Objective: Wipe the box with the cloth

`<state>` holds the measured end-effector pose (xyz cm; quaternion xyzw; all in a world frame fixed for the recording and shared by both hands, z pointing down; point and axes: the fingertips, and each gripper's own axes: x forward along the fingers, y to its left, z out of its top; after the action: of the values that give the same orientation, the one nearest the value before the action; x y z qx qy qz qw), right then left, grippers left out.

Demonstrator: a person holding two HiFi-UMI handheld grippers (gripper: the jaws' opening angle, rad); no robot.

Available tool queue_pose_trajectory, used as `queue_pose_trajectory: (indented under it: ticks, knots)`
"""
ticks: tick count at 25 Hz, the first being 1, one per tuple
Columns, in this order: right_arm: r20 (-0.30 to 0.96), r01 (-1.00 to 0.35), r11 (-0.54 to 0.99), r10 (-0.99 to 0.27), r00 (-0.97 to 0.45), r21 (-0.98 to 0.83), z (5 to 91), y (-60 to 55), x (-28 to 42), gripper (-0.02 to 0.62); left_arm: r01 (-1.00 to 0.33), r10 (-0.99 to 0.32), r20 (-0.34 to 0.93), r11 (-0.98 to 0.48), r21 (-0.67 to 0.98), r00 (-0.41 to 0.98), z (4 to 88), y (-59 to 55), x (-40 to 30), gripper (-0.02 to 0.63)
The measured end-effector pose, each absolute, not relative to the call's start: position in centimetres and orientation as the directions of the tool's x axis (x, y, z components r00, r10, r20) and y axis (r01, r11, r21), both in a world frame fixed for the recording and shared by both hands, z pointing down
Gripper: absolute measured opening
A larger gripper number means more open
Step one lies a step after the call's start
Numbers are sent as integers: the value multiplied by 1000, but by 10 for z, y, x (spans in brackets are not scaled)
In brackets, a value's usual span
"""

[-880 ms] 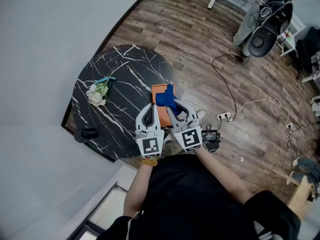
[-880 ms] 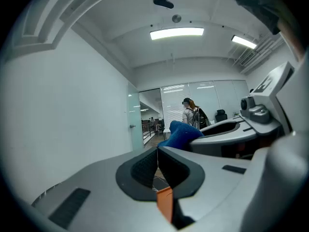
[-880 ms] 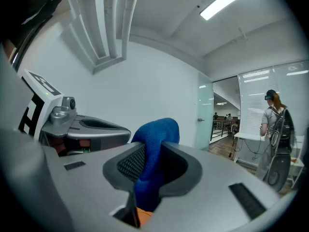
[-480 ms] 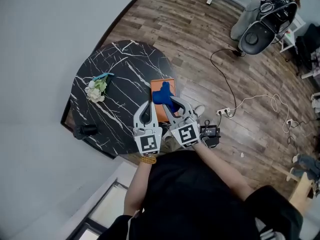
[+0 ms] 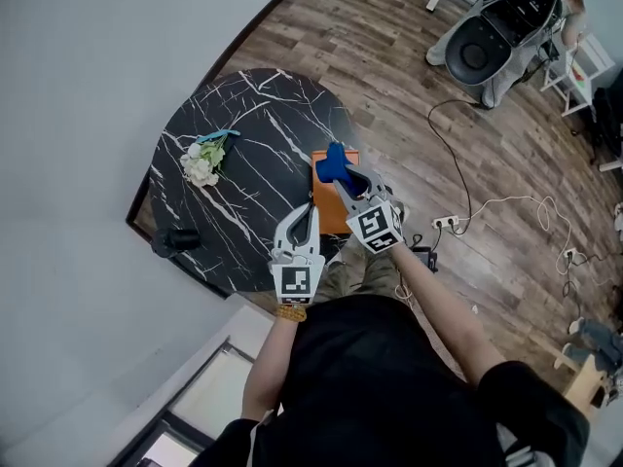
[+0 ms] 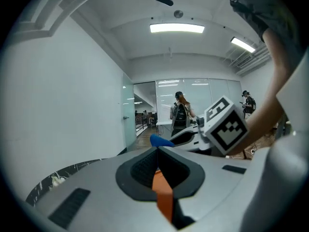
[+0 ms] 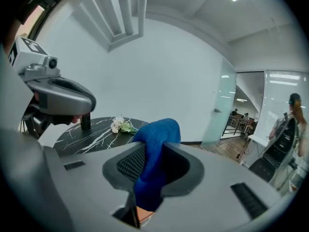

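Note:
An orange box [image 5: 334,220] lies at the near right edge of the round black marble table [image 5: 243,134]. My right gripper [image 5: 343,175] is shut on a blue cloth [image 5: 331,161] that rests over the box's far end; in the right gripper view the cloth [image 7: 154,149] bulges up between the jaws. My left gripper [image 5: 311,207] is shut at the box's left side with nothing in it. In the left gripper view a strip of the orange box [image 6: 163,192] shows below the shut jaws.
A small bunch of white flowers [image 5: 202,163] lies at the table's far left, and a black cylinder [image 5: 180,241] stands at its near left edge. Cables and a power strip [image 5: 438,224] lie on the wooden floor to the right. An office chair [image 5: 487,42] stands farther back.
My right gripper has pushed the blue cloth forward along the box, away from the person. The left gripper has stayed beside the box.

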<state>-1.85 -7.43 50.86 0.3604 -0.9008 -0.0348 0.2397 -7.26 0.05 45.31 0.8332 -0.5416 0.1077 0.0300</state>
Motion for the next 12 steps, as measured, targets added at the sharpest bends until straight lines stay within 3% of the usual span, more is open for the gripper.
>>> queue_pose_trajectory:
  ticks: [5,12]
  knots:
    - [495,-559,793,-596,-632,242,556,-96,-30,74,-869,-845,287,-490,-74,452,484,18,-72,8]
    - [619,-352,894,-447,-646,279,616,-115,-48,74,-788,-718,434,-614,-30,543,544,44,-61,8]
